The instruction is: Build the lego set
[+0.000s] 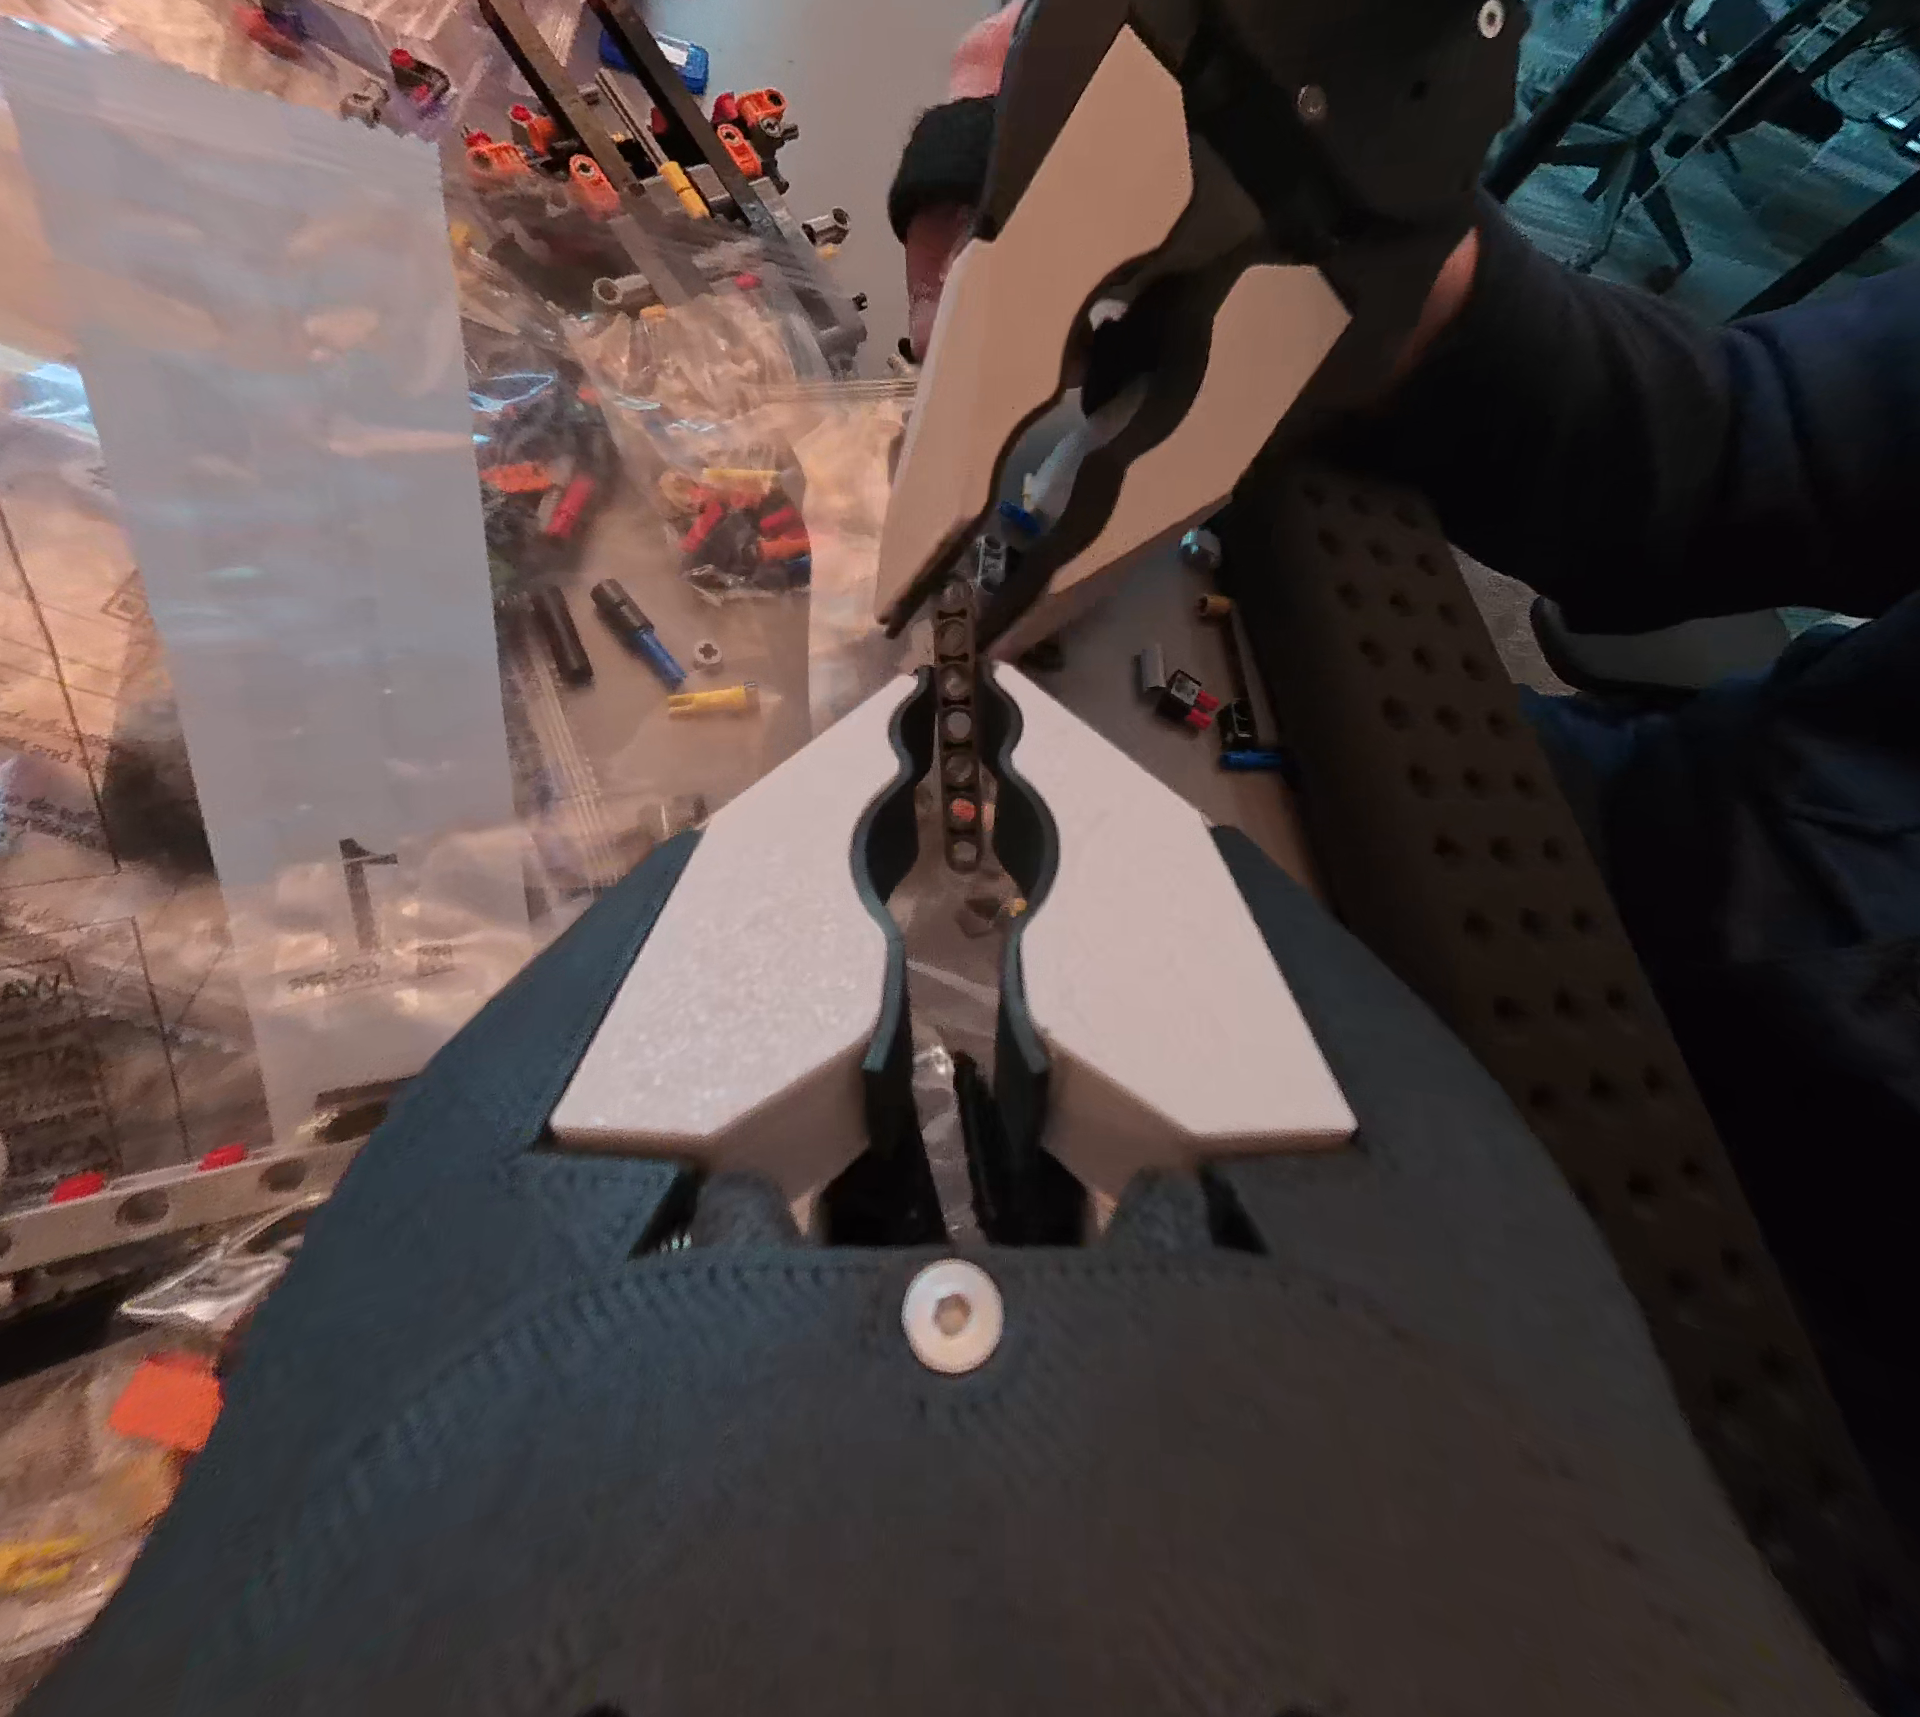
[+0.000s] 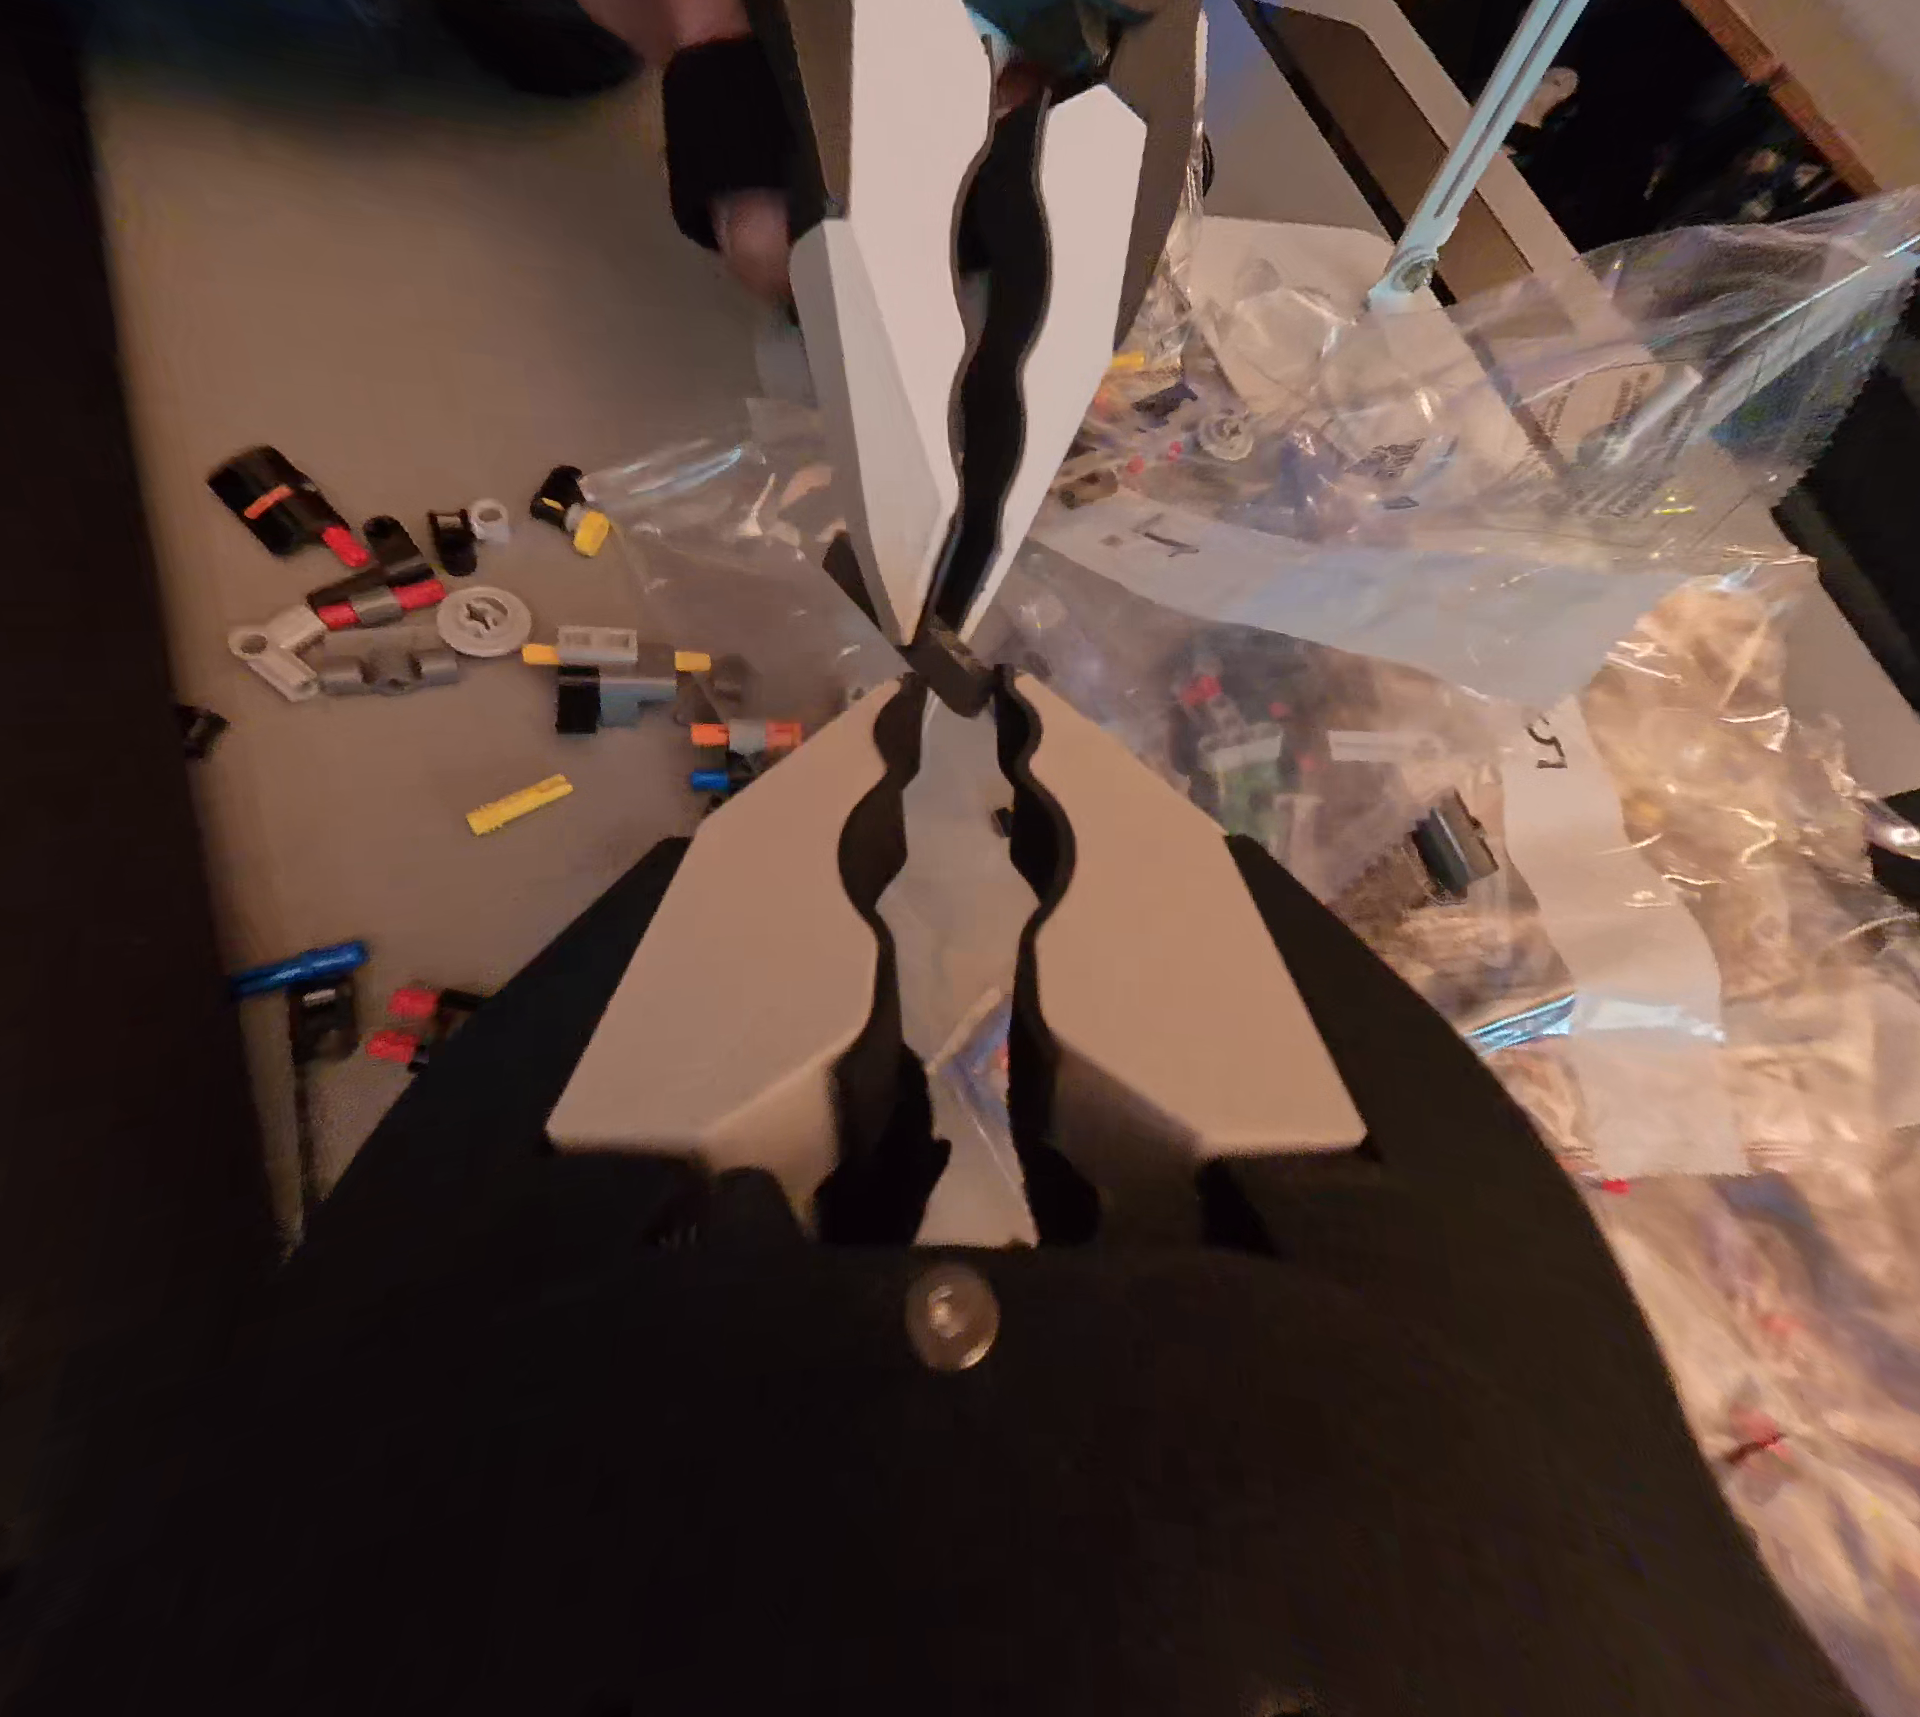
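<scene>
Left wrist view: left gripper (image 1: 956, 680) clamped on a dark holed Technic beam (image 1: 958, 763), long axis running straight ahead between the fingers; right gripper (image 1: 951, 623) meets its far end tip to tip from above. Right wrist view: right gripper (image 2: 951, 680) closed on the beam's end (image 2: 948, 665), left gripper (image 2: 935, 618) directly opposite, above bagged parts (image 2: 1351, 607).

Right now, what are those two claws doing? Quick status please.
Left gripper shut on dark holed beam. Right gripper pinching the beam's far end. Loose pieces and plastic bags all around on the table.
</scene>
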